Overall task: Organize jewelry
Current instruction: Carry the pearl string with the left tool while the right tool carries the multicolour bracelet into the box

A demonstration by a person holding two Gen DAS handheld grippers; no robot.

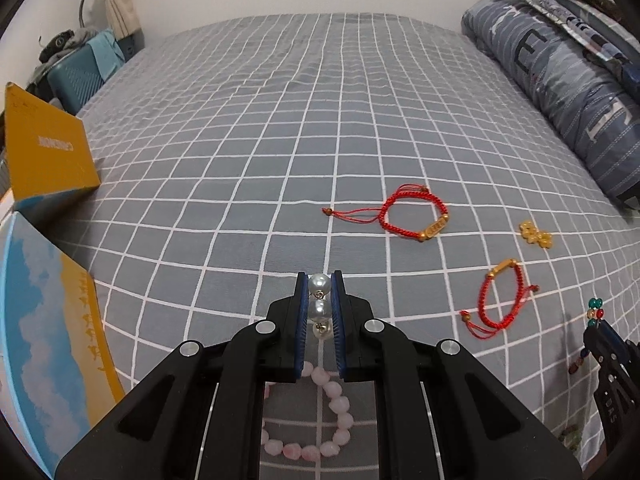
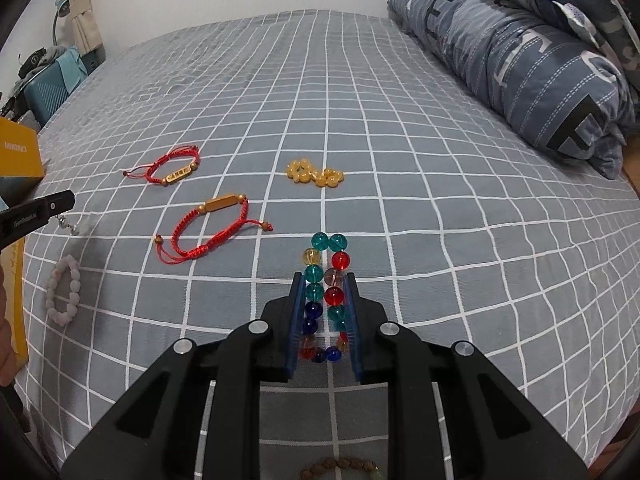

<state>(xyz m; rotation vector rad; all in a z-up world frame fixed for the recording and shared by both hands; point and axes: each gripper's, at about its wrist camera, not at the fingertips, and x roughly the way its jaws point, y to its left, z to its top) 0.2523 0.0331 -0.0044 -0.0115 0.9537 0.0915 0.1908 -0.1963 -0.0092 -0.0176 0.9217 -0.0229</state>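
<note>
My left gripper [image 1: 319, 282] is shut on a pearl strand [image 1: 319, 308], held above the grey checked bedsheet [image 1: 280, 120]. A pink bead bracelet [image 1: 316, 420] lies on the sheet below it. My right gripper [image 2: 323, 280] is shut on a multicoloured glass bead bracelet [image 2: 325, 296], squeezed into two rows between its pads. Two red cord bracelets [image 2: 176, 168] [image 2: 208, 232] and a yellow bead bracelet [image 2: 316, 174] lie on the sheet ahead of it. The left gripper [image 2: 60, 204] shows at the left edge of the right wrist view with pearls dangling.
Yellow and blue boxes [image 1: 48, 152] [image 1: 52, 340] stand at the bed's left edge. A rolled blue quilt [image 2: 520, 60] lies along the right side. A brown bead bracelet [image 2: 340, 466] sits near the bottom of the right wrist view. A person's hand [image 2: 6, 344] shows at the left.
</note>
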